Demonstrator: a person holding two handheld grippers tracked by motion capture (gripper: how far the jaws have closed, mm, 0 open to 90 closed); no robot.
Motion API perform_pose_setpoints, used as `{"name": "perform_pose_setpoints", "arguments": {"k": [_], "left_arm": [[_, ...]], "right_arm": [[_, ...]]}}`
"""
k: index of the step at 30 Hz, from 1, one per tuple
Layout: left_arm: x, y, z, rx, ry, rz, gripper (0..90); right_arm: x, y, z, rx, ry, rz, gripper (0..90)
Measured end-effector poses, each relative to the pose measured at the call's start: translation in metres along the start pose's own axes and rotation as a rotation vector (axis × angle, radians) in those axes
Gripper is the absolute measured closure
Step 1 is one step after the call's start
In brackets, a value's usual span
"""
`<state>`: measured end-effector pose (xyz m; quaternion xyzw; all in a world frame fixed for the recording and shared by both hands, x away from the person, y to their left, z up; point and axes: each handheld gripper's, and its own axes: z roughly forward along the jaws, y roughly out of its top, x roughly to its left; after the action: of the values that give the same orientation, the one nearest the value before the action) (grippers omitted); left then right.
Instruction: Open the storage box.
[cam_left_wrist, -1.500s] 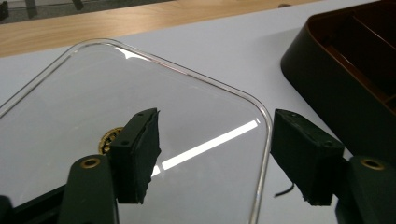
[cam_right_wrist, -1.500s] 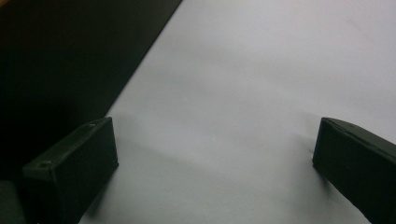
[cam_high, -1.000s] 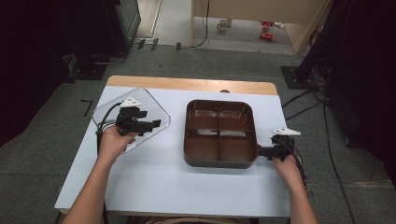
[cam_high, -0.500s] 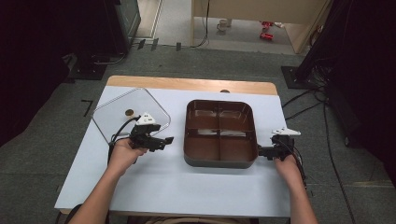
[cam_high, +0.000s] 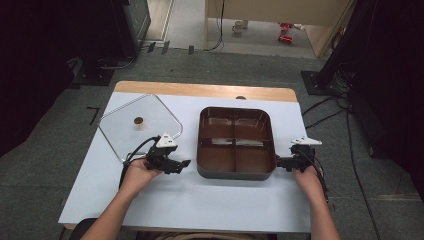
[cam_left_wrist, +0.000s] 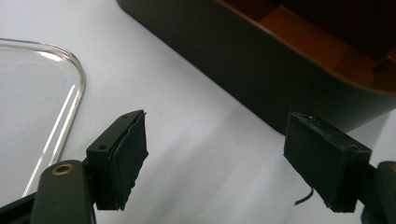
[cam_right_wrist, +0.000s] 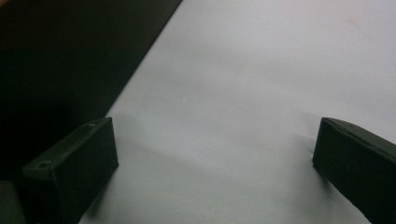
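Left gripper (cam_high: 184, 163) has moved off the clear square plastic lid (cam_high: 140, 125) toward the brown four-compartment plastic tray (cam_high: 235, 142) at 3 o'clock; jaws, just opening, stand wide and empty. Right gripper (cam_high: 280, 162), unmoved, sits just beside the tray's right wall, jaws wide, empty.

High view: fixed above person's side, faces forward and down, sees whole table (cam_high: 150, 200) from far. Left gripper view: very near, low over table, faces dark tray (cam_left_wrist: 261, 79) wall, lid (cam_left_wrist: 42, 93) edge at left; shares both with high view. Right gripper view: very near; dark edge at left probably same tray.
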<state>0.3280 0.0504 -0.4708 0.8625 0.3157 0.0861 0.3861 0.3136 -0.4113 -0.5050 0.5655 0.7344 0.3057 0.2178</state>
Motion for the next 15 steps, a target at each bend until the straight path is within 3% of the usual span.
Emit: {"name": "perform_pose_setpoints", "arguments": {"k": [2, 3, 7, 8, 11, 15], "left_arm": [[-0.001, -0.001, 0.005, 0.020, -0.008, 0.000, 21.3], [-0.004, -0.002, 0.010, 0.044, -0.004, 0.022, 21.3], [-0.008, -0.005, 0.022, 0.082, -0.016, 0.048, 20.9], [-0.008, -0.005, 0.022, 0.082, -0.016, 0.048, 17.8], [-0.015, -0.008, 0.025, 0.082, 0.013, 0.119, 16.7], [-0.016, -0.010, 0.026, 0.057, 0.020, 0.103, 15.8]], "right_arm": [[0.000, 0.000, 0.000, 0.000, 0.000, 0.000, 0.0], [0.000, 0.000, 0.000, 0.000, 0.000, 0.000, 0.0], [0.000, 0.000, 0.000, 0.000, 0.000, -0.001, 0.0], [0.000, 0.000, 0.000, 0.000, 0.000, -0.001, 0.0], [0.000, 0.000, 0.000, 0.000, -0.001, -0.001, 0.0], [0.000, 0.000, 0.000, 0.000, -0.001, -0.001, 0.0]]}}
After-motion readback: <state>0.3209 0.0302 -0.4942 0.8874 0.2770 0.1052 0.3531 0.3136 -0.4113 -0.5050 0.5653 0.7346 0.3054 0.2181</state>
